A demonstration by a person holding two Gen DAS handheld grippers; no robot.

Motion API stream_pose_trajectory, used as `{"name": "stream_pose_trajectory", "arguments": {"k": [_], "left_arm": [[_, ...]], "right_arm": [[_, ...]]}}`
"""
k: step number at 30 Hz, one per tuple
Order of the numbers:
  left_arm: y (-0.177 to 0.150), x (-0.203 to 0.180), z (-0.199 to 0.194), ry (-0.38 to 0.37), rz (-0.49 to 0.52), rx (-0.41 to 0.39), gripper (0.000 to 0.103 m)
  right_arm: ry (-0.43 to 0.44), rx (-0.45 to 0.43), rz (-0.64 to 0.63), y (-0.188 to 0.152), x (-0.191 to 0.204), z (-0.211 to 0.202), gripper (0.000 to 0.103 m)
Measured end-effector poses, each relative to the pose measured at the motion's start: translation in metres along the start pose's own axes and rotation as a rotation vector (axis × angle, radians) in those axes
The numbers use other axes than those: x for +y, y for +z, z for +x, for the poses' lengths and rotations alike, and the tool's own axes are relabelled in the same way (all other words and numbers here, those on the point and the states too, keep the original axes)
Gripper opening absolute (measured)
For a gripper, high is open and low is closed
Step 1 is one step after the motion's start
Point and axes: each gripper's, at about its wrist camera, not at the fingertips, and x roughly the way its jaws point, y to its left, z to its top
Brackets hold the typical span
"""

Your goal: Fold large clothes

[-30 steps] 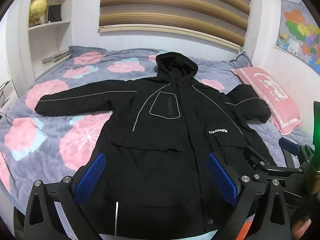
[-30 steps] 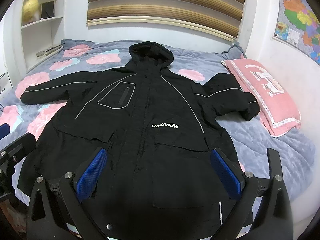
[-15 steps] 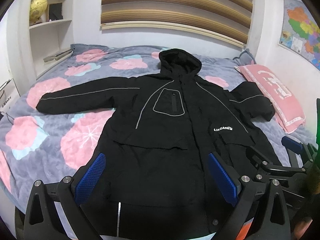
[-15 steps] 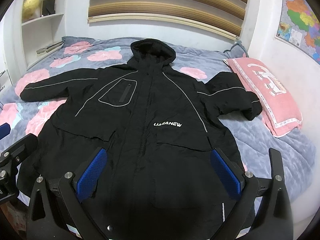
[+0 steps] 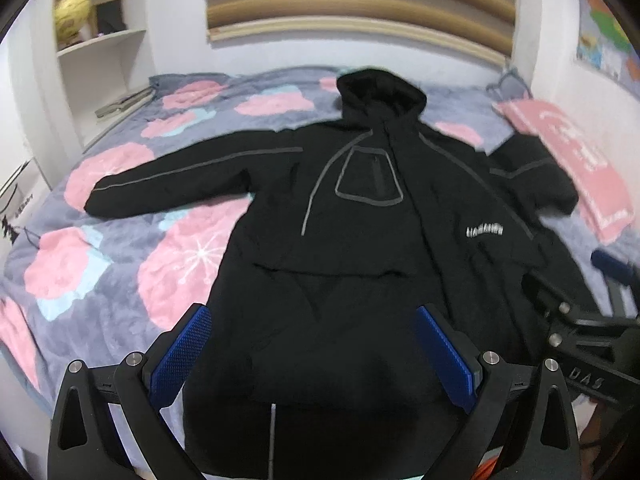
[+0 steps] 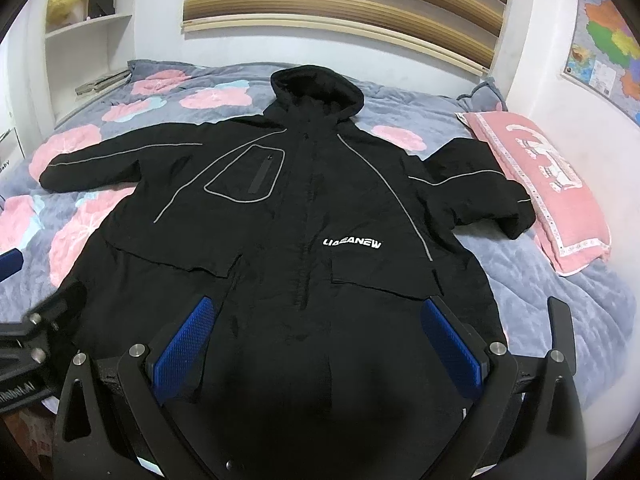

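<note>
Black and big, the jacket [image 6: 304, 216] lies flat on its back on the bed [image 6: 536, 288], front side up, hood at the far end. One sleeve [image 6: 120, 160] sticks straight out from the jacket. The other sleeve [image 6: 476, 192] is bent, and its end touches the pink pillow [image 6: 548, 184].

The right gripper [image 6: 320, 344] hangs over the bottom part of the jacket with its blue pads [image 6: 184, 344] spread wide apart, holding nothing. The left gripper [image 5: 316, 352] hangs over the same part of the jacket, also spread wide and holding nothing.

The right view is sharp, so the white letters [image 6: 352, 243] on the jacket's chest read clearly, and the whole wall map [image 6: 608, 52] shows. The left view is blurry and the letters smear. It shows more of the straight sleeve's side of the bed, and the thin grey stripe [image 5: 273, 436] on the jacket's bottom edge.
</note>
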Motion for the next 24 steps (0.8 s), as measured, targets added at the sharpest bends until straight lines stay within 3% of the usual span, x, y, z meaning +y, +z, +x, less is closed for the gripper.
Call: {"name": "stream_pose_trajectory", "arguments": {"k": [7, 10, 14, 20, 24], "left_arm": [[-0.003, 0.010, 0.014, -0.020, -0.034, 0.010, 0.101], [-0.001, 0.025, 0.016, -0.083, -0.094, -0.010, 0.101], [-0.003, 0.047, 0.033, -0.180, -0.163, 0.039, 0.101], [0.008, 0.135, 0.033, -0.122, -0.344, -0.081, 0.101], [0.030, 0.220, 0.042, -0.018, -0.431, -0.157, 0.101]], "right_arm": [[0.011, 0.025, -0.011, 0.003, 0.009, 0.016, 0.103], [0.016, 0.027, -0.011, 0.007, 0.011, 0.023, 0.103], [0.028, 0.004, -0.019, 0.019, 0.017, 0.035, 0.103], [0.049, -0.136, -0.050, 0.040, 0.031, 0.071, 0.103], [0.055, -0.145, -0.019, 0.036, 0.030, 0.117, 0.103]]}}
